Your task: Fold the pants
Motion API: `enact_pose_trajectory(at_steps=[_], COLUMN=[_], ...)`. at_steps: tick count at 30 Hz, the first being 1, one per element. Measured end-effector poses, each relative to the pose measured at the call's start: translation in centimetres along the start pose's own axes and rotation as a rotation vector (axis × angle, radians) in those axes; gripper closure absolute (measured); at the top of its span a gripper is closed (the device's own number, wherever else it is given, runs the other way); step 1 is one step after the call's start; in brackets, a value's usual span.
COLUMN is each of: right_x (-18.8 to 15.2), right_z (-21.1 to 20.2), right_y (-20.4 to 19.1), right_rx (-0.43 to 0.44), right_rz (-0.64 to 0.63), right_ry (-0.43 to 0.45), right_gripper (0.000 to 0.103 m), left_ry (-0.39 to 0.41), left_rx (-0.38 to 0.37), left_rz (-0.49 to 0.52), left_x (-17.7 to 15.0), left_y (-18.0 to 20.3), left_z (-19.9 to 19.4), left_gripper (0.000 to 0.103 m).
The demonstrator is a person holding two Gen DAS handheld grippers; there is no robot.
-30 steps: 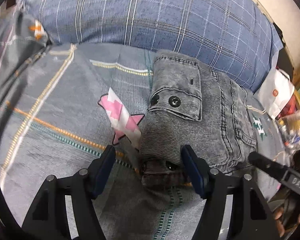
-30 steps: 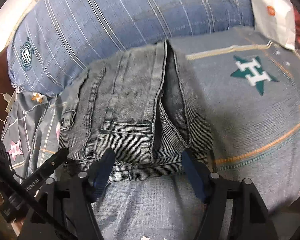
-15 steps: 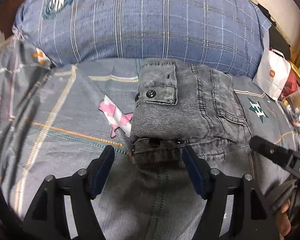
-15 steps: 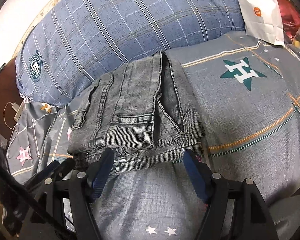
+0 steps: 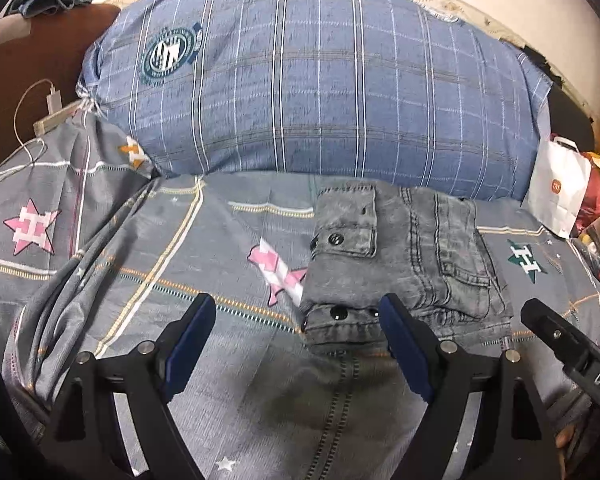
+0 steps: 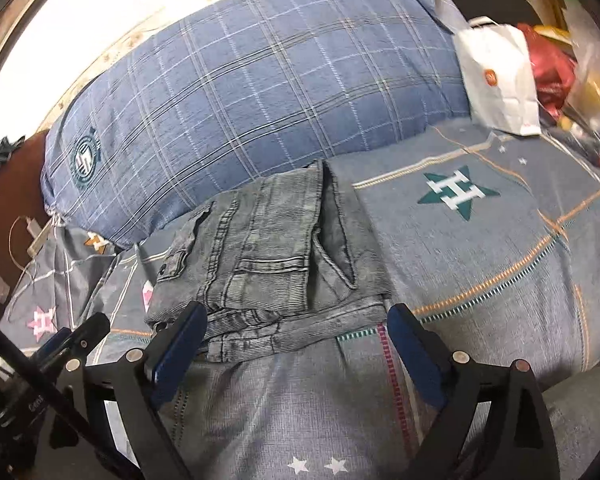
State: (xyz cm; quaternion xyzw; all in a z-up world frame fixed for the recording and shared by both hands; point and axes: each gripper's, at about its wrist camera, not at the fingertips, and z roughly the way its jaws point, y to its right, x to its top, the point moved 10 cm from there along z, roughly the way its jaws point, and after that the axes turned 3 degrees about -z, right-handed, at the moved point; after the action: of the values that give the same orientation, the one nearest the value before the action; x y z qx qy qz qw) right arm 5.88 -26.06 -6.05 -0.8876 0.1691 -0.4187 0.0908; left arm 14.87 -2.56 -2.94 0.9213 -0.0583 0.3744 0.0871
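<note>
Both grippers have backed off since a second ago — pants (image 5: pixel 400 264) now sit further ahead of the fingers, no contact. Pants look fully folded into a compact stack on the bedspread (image 5: pixel 180 280), far edge against the blue plaid pillow (image 5: pixel 320 92). Left gripper (image 5: pixel 296 344): jaws apart, empty, stack ahead and slightly right. Right gripper (image 6: pixel 296 344): jaws apart, empty, stack just ahead. Likely nothing left — maybe a tidy-up.
</note>
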Motion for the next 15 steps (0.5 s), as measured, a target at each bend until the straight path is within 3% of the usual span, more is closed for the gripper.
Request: enact_pose_trajectory(at_steps=[3,8,15], right_x=[-0.3,-0.5,0.1], right_z=[0.2,-0.2,-2.0], right_y=[-1.1,-2.7,-3.2], right_rx=[0.009,0.019,0.071], right_rz=[-0.046,-0.122,-0.069], right_ry=[-0.009,-0.012,-0.001], right_gripper=[0.008,0.007,0.007], left_ry=[-0.036,0.002,0.026], left_rx=[0.007,0.059,0.073], left_rz=[0.02,0.042,0.021], left_x=[-0.3,0.1,0.8], left_y=[0.1,-0.1,-0.9], left_z=[0.4,-0.6,-1.5], left_gripper=[0.02,0.02,0.02])
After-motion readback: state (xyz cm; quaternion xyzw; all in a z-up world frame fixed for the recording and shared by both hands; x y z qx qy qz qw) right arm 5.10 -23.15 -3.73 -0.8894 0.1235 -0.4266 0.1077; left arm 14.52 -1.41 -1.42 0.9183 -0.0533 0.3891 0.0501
